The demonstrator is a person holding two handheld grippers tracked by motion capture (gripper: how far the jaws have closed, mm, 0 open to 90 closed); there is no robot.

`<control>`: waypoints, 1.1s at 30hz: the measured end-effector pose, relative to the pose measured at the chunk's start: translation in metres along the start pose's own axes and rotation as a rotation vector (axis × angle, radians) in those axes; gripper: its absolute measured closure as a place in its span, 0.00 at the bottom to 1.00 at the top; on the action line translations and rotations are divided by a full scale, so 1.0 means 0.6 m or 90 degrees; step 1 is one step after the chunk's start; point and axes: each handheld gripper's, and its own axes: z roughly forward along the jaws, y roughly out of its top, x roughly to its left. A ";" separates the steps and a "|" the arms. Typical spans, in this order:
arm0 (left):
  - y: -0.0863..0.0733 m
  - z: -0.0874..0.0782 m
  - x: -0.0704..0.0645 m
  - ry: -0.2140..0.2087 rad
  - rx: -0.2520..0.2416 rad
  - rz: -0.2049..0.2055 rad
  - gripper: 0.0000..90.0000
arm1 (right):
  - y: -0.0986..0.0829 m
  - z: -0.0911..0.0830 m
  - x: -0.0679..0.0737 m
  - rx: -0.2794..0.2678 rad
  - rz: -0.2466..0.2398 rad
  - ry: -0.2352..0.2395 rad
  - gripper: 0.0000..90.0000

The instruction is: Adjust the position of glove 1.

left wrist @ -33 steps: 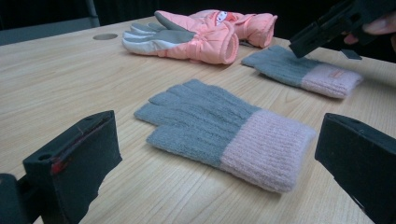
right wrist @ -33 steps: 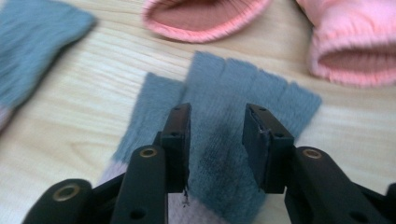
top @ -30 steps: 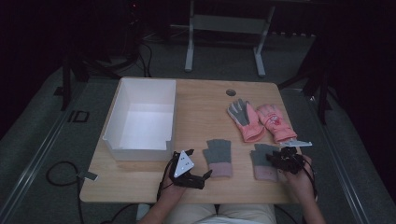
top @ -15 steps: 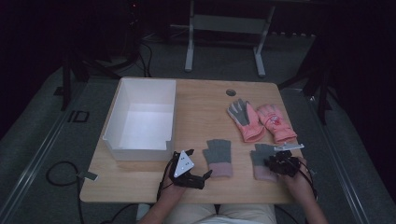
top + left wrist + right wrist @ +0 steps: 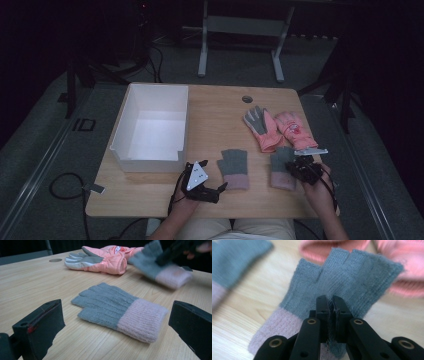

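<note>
Grey knitted glove with a pink cuff is pinched between the closed jaws of the right tool at the worktop's near right edge, its fingers lying against the cuffs of the pink padded gloves beyond. A matching grey glove is seen flat on the worktop just left of it, directly ahead of the left tool, whose jaws are spread wide and hold nothing. A white box is placed on the left half of the worktop.
</note>
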 end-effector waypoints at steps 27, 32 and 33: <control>0.000 0.000 -0.001 -0.003 -0.003 0.002 0.00 | 0.099 0.057 0.168 -0.003 -0.099 0.197 0.94; 0.000 0.000 -0.002 0.003 0.000 0.007 0.00 | 0.090 0.086 0.180 0.020 -0.087 0.214 0.93; 0.000 0.001 -0.003 0.005 0.002 0.007 0.00 | 0.089 0.090 0.181 0.022 -0.087 0.215 0.93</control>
